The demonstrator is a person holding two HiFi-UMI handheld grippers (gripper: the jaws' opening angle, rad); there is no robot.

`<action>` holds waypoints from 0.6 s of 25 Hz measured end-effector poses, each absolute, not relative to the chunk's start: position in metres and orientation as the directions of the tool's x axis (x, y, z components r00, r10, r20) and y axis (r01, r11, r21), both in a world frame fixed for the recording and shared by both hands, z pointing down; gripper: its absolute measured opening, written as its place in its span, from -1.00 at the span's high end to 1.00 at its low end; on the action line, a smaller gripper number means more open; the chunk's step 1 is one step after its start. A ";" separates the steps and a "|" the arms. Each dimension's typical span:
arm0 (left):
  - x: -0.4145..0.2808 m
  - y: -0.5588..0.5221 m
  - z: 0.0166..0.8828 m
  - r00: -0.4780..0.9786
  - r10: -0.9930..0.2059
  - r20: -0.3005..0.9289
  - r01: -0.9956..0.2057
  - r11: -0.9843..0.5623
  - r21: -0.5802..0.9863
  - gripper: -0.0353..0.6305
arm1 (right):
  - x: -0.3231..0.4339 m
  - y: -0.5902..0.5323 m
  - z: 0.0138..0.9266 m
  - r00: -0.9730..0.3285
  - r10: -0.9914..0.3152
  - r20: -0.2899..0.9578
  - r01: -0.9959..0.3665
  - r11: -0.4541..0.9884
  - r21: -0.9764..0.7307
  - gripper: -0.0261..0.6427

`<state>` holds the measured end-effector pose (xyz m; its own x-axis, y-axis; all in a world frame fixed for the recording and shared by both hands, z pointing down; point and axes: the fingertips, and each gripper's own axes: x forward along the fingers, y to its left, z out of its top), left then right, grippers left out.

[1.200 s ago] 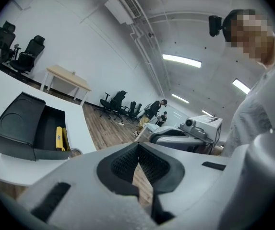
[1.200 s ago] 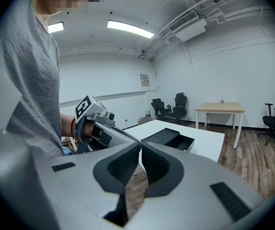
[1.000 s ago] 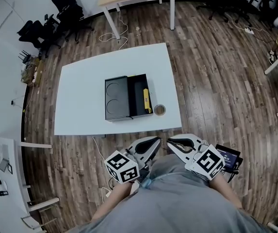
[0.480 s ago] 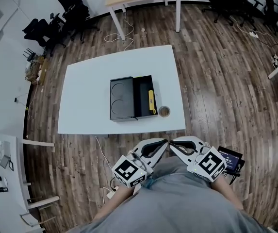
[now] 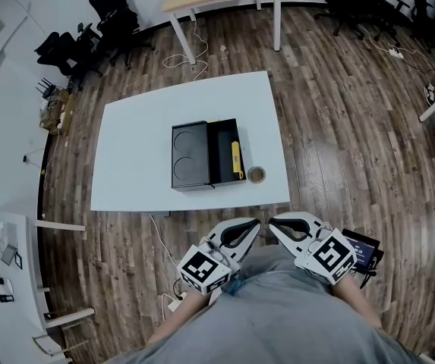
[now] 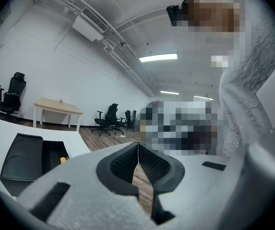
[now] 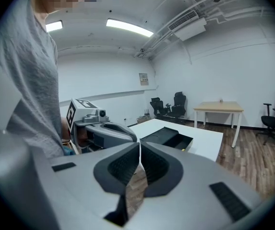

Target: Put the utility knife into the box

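While we stand on the wooden floor at the near side of the white table, we hold the 2 grippers low in front of our grey shirt, short of the table's near edge. We see the left gripper with its jaws fully together and nothing between them. We see the right gripper in the same condition: jaws pressed together, nothing between them. The 2 sets of tips point toward each other and sit just beside each other.

On the table, the black box lies open in 2 halves. Its left half shows 2 round recesses. The yellow utility knife lies inside the right half, along its right wall, lengthwise from near to far. A roll of tape rests on the table just right of the box's near right corner. Both grippers are well apart from the box.
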<state>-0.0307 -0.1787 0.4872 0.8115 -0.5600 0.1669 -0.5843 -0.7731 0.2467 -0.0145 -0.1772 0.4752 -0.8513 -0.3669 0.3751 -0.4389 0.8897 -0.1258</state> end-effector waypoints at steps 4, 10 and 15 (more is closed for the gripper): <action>-0.030 -0.178 0.492 0.808 -0.564 0.174 -0.590 -0.769 0.245 0.84 | -0.011 -0.179 0.481 -0.848 -0.379 0.371 -0.447 0.887 -0.115 0.83; -0.028 -0.176 0.493 0.810 -0.557 0.184 -0.586 -0.772 0.244 0.84 | -0.014 -0.176 0.480 -0.862 -0.367 0.350 -0.430 0.895 -0.122 0.83; -0.021 -0.175 0.492 0.818 -0.545 0.184 -0.575 -0.780 0.246 0.84 | -0.012 -0.176 0.478 -0.861 -0.366 0.354 -0.430 0.894 -0.121 0.83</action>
<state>-0.0212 -0.1752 0.4919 0.8183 -0.5446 0.1842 -0.5748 -0.7804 0.2463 -0.0121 -0.1758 0.4779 -0.8606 -0.3665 0.3535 -0.4305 0.8945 -0.1207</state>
